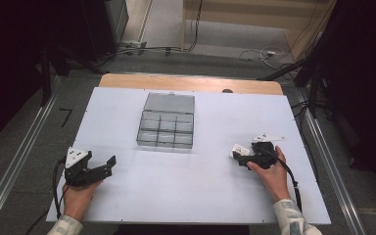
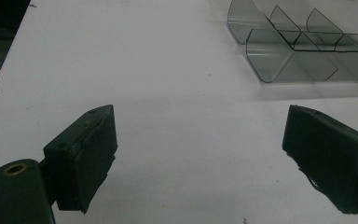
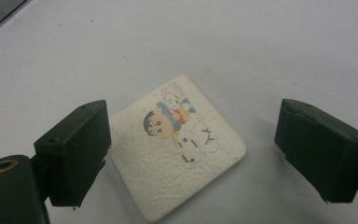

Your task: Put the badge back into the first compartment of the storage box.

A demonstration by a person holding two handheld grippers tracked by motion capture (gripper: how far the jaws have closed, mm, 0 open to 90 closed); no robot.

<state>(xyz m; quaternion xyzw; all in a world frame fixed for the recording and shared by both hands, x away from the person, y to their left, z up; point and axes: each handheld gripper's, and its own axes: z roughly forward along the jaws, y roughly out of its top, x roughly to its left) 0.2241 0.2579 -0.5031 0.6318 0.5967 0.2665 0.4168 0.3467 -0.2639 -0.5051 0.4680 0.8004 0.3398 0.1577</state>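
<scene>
The right claw (image 3: 193, 158) stands wide open with nothing gripped, its two black jaws set on either side of a small square white card (image 3: 175, 149) that lies flat on the table (image 3: 261, 46); the card carries a printed cartoon figure and sits turned cornerwise between the jaws, one edge just beside or under the jaw at the view's left, while a clear strip of bare table separates its other side from the jaw at the view's right. In the high view the right claw (image 1: 241, 157) sits near the table's right edge, with the card (image 1: 240, 149) just ahead of its tips and open white surface between it and the clear compartment box (image 1: 166, 128), which lies well apart toward the table's middle with its lid (image 1: 169, 103) folded back flat on the far side. The left claw (image 2: 200, 154) is also spread wide and holds nothing, only bare table between its jaws; ahead of it and off toward the jaw at the view's right, the box's rounded near corner (image 2: 268, 63) and its thin dividers show, well apart from the tips. In the high view the left claw (image 1: 105, 166) rests close to the table's near left corner, with the person's left hand (image 1: 81, 196) behind it and broad free surface running toward the right claw
</scene>
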